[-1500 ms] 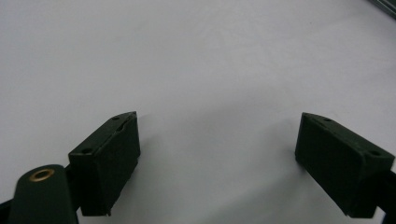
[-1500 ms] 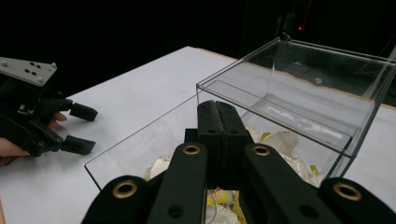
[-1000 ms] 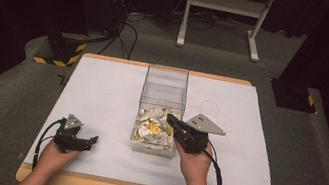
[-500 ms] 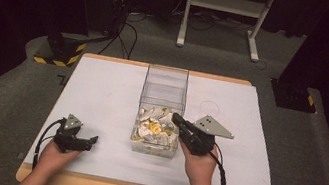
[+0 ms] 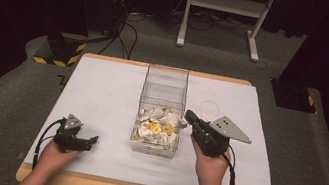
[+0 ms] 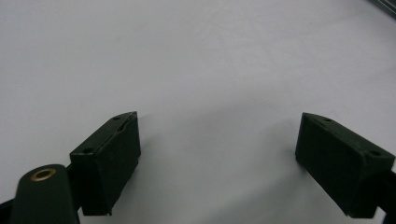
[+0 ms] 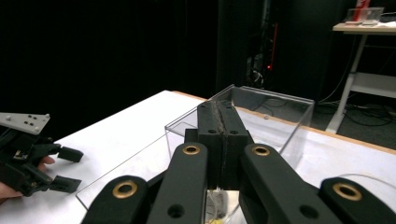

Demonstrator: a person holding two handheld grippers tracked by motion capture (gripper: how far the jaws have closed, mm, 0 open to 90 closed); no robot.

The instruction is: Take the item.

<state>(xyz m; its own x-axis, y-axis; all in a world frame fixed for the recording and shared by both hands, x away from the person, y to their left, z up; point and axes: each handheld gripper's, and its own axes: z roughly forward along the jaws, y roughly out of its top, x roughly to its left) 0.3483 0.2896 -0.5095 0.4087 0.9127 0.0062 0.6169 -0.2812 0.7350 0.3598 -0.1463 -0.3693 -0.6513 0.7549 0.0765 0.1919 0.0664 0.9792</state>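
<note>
A clear plastic box [image 5: 166, 78] stands at the middle of the white table [image 5: 101, 92]. Its near half holds a heap of small white and yellow pieces [image 5: 159, 124]. My right gripper [image 5: 188, 114] hangs at the box's right wall, just above the rim, pointing left. In the right gripper view the right gripper [image 7: 219, 112] has its jaws pressed together with nothing seen between them, and the box [image 7: 261, 100] lies beyond. My left gripper [image 5: 92, 142] rests at the front left of the table. The left gripper [image 6: 217, 140] stands open over bare white table.
A small clear round dish [image 5: 209, 109] lies on the table to the right of the box, behind my right gripper. In the right gripper view the left gripper [image 7: 65, 168] shows far off at the left. Dark floor, cables and a white stand surround the table.
My right gripper has drawn back to the right and risen from over the heap to the box's right wall. The left gripper has stayed put.
</note>
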